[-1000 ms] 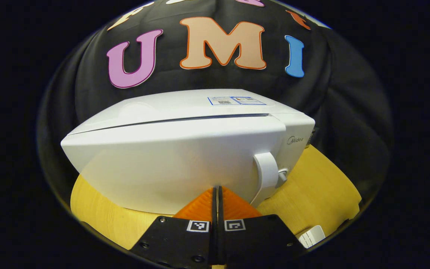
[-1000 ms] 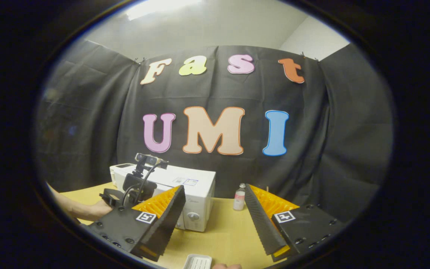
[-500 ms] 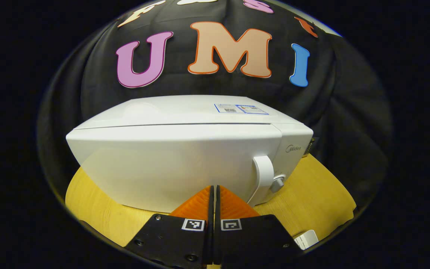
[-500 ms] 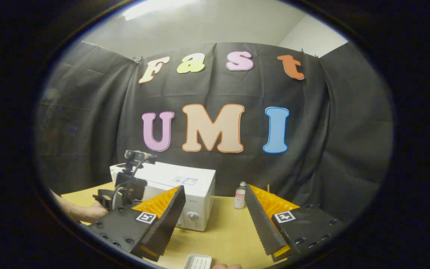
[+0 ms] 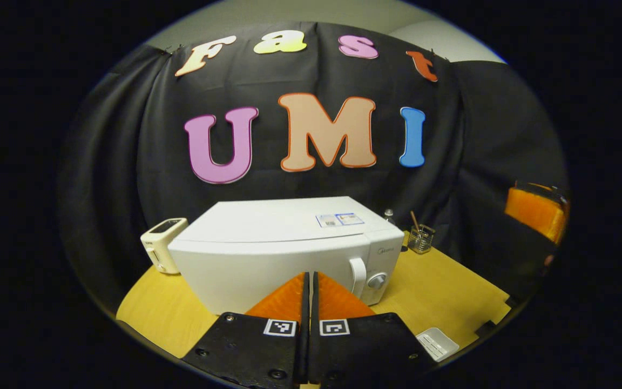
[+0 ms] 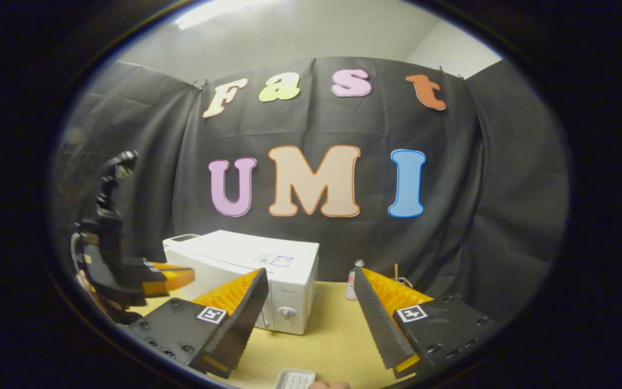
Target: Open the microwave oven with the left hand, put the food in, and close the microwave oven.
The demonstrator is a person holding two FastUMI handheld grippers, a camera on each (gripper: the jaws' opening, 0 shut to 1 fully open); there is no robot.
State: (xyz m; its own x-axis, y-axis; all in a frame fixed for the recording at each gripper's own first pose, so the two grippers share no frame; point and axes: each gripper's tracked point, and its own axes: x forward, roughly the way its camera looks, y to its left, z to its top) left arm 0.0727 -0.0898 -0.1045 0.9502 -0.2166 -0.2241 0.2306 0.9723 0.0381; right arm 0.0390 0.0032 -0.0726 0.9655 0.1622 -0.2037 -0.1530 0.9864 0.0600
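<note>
White microwave oven (image 5: 268, 254) stands on the table, door closed.

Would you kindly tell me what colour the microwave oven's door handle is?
White, like the microwave oven itself; the door handle shows best in the left gripper view.

White tray (image 6: 296, 380) cut by the bottom edge; microwave (image 6: 268, 270) door partly hidden behind the jaws.

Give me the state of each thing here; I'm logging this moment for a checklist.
microwave: door shut, upright on the table.
left claw: shut, empty, clear of the microwave.
right claw: open, empty, above the table.
white tray: flat on the table's near edge.
</note>
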